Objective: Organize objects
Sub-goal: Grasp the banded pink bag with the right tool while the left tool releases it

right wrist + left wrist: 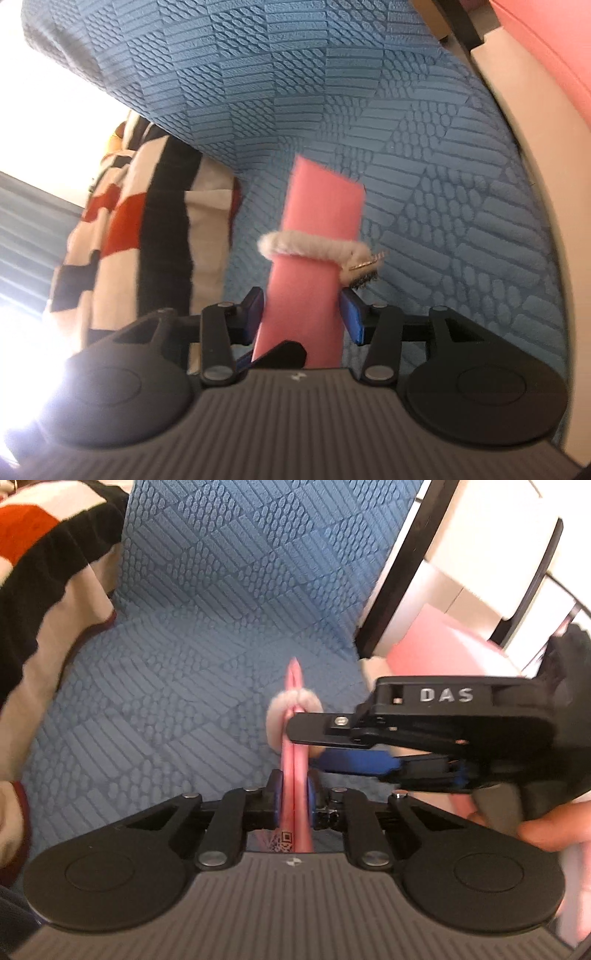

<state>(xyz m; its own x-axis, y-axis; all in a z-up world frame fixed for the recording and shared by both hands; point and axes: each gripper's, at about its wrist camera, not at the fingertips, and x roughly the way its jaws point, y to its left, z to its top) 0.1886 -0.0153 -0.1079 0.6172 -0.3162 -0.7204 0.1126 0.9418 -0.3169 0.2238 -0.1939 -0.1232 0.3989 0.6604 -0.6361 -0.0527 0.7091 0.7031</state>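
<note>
Two grippers meet over blue textured fabric (pixel 207 635): left gripper (pixel 294 805) clamps the flat pink card (pixel 293 760) edge-on, right gripper (pixel 302 314) straddles it, its pads' contact unclear; a fuzzy white band (pixel 306 246) rings it

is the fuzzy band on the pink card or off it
On it. In the right wrist view the fuzzy band wraps across the pink card; the left wrist view shows it ringing the card's thin edge.

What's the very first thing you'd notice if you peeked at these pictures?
A bright pink folded card sticks up in the middle, with a fluffy white hair tie wrapped around it. The left gripper pinches its bottom edge, and the right gripper straddles the card's sides. Behind everything lies a bumpy blue quilt.
</note>
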